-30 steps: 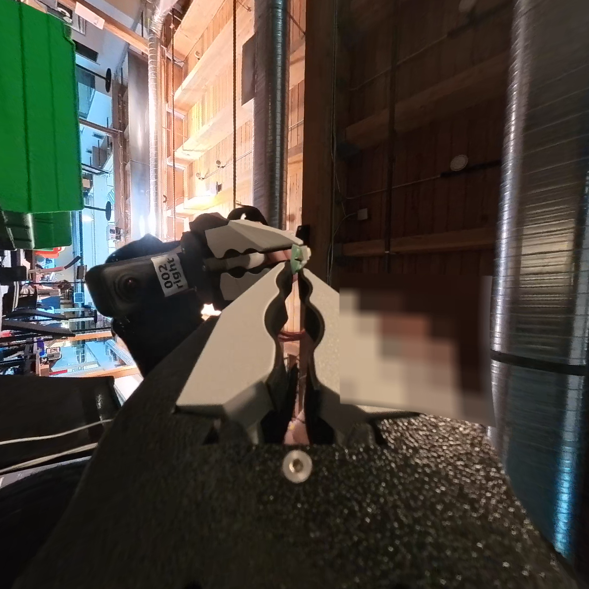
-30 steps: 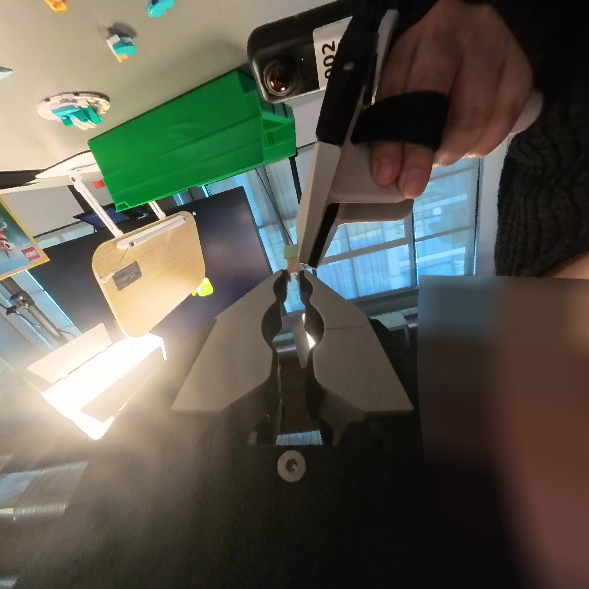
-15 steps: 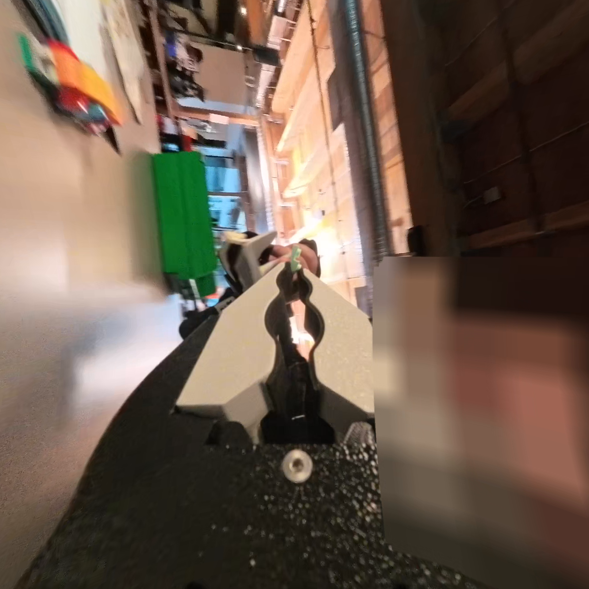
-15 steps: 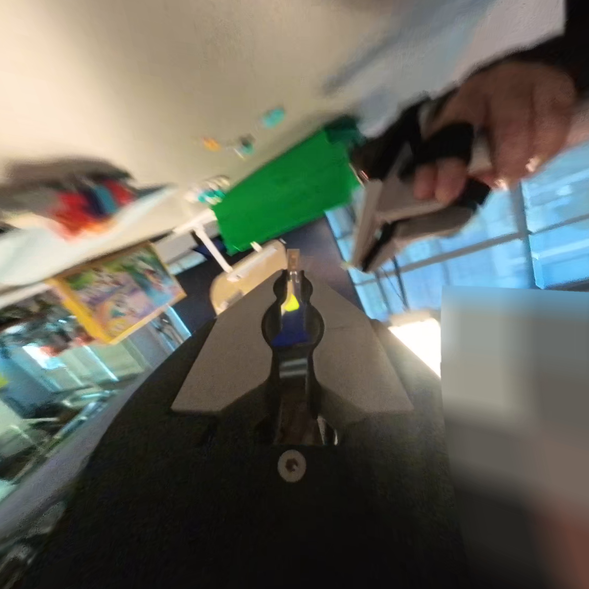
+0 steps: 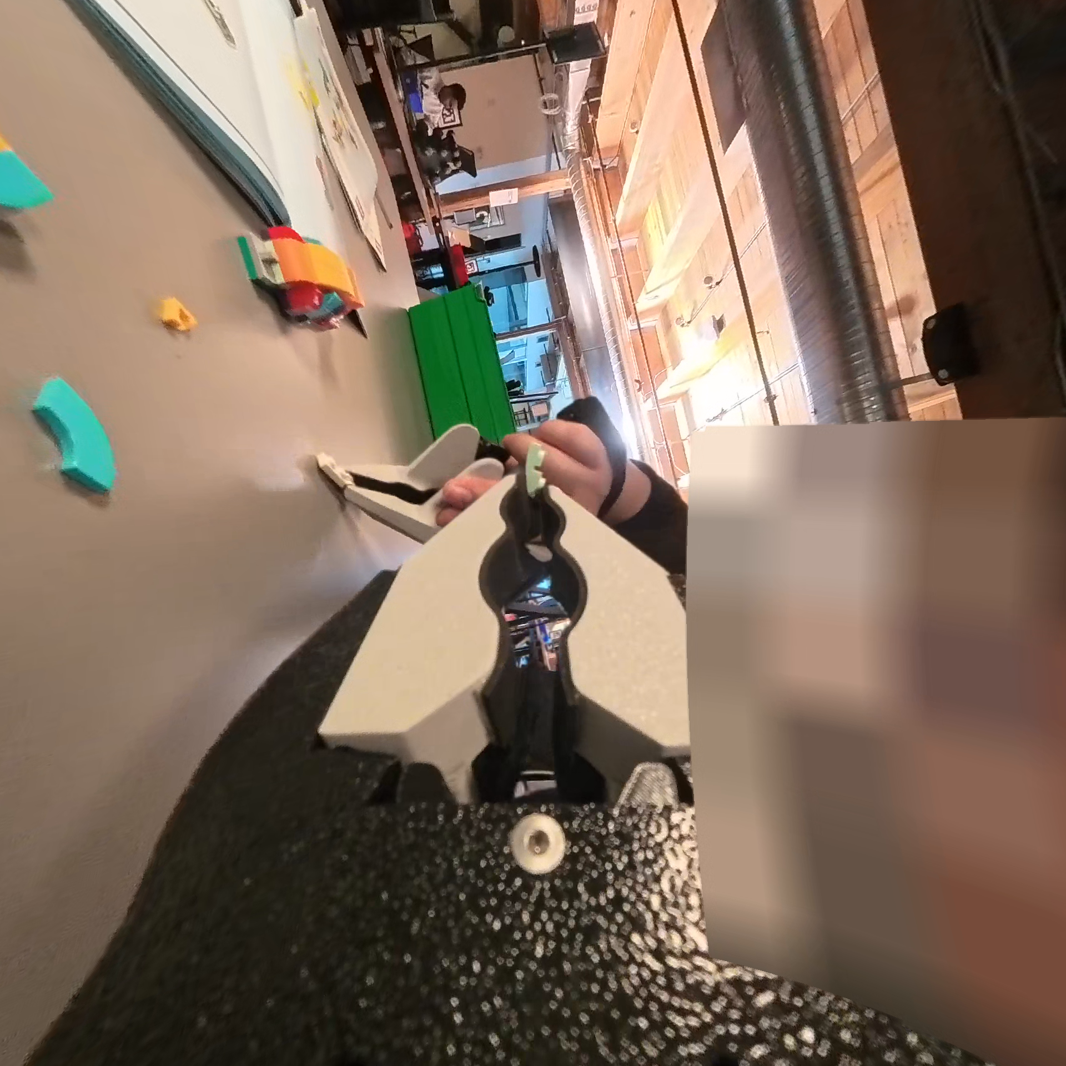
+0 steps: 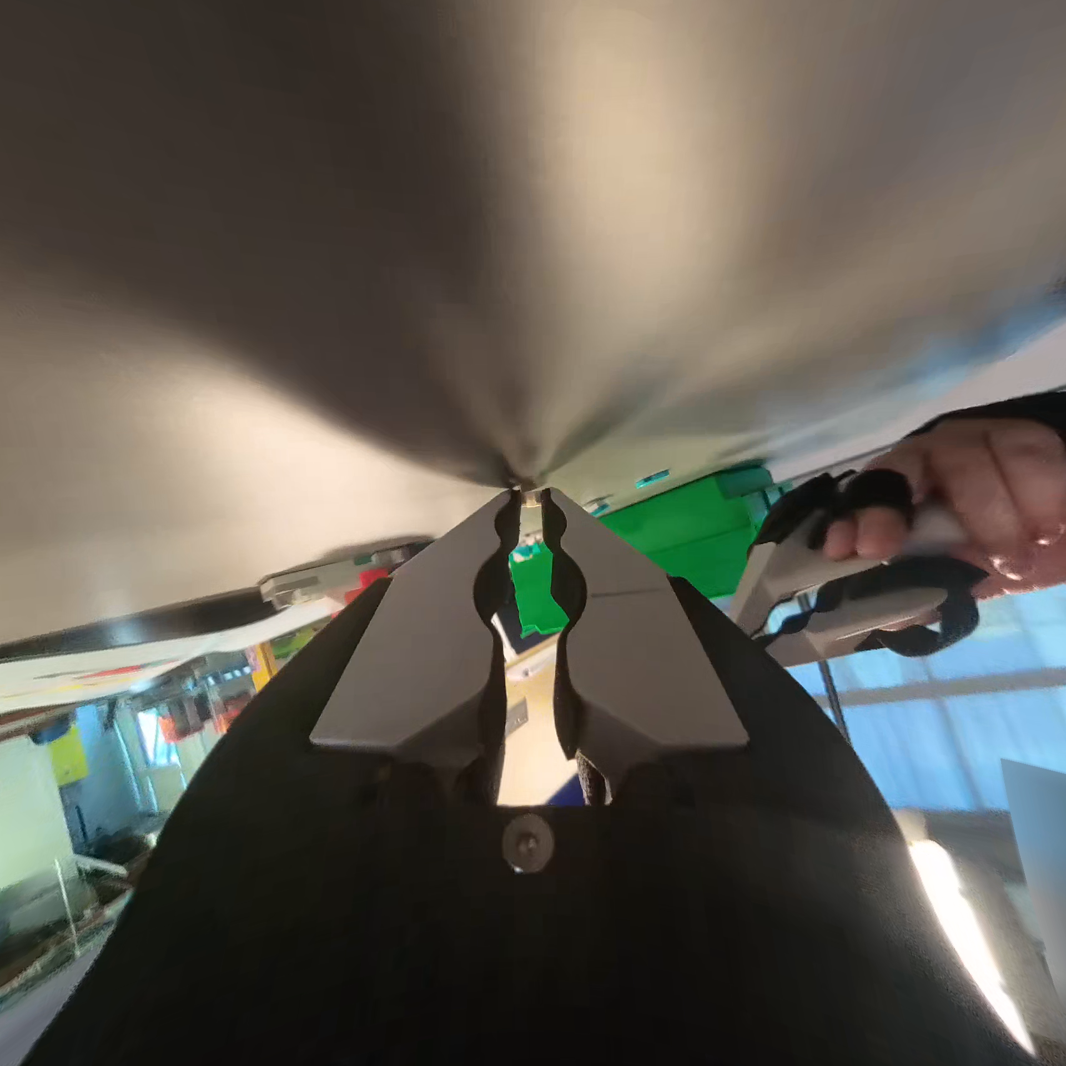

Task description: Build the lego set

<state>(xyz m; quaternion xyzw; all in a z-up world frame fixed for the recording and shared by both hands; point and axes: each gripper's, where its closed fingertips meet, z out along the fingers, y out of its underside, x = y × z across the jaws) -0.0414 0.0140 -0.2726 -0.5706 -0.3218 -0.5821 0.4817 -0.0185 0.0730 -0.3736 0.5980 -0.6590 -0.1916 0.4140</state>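
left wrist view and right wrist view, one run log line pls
left tool: shut on pale green piece | right tool: at table, on small white piece

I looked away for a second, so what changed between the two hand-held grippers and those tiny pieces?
The right hand-held gripper swung away from the left hand-held gripper and went down to the grey table, its tips now pressing a small whitish piece there. The left one stayed clamped on the small pale green toothed piece, held in the air.

Perhaps signs far off; no writing legible.
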